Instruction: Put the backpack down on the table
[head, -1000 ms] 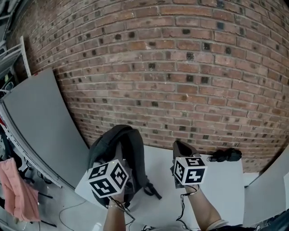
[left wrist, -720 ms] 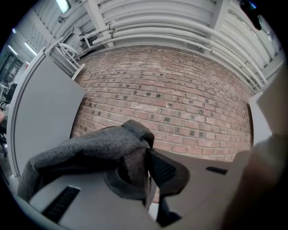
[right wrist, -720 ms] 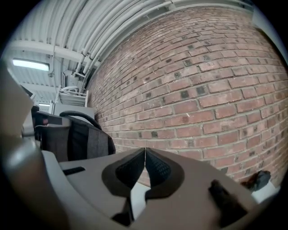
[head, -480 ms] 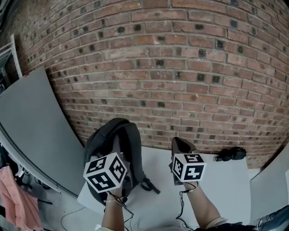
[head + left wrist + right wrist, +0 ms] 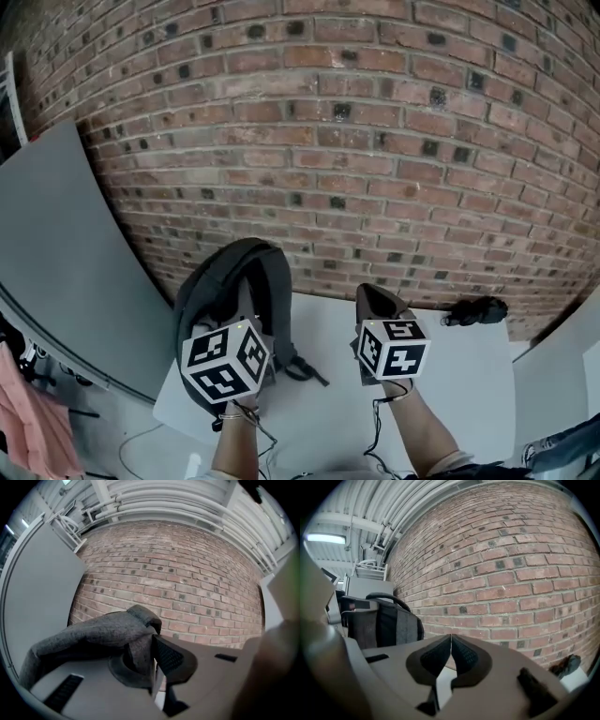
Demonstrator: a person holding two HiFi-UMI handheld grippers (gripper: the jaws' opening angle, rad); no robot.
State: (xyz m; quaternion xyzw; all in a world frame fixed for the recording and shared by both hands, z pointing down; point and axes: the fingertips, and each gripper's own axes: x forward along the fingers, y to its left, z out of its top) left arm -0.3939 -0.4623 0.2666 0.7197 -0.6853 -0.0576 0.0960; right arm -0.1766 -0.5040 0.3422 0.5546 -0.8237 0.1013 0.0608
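Grey felt backpack (image 5: 239,291) upright over white table (image 5: 450,375) left edge, long axis vertical, just ahead of left gripper (image 5: 228,354).
Left gripper view: jaws clamped on its top strap (image 5: 140,634).
Right gripper view: right gripper (image 5: 450,645) closed, empty; backpack off to its left.

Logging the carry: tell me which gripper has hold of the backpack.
The left gripper: its fingers are clamped on the backpack's grey fabric. The right gripper is shut on nothing, beside the bag.

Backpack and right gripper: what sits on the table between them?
Nothing but bare white table, in the head view; the backpack has one strap trailing toward the right gripper.
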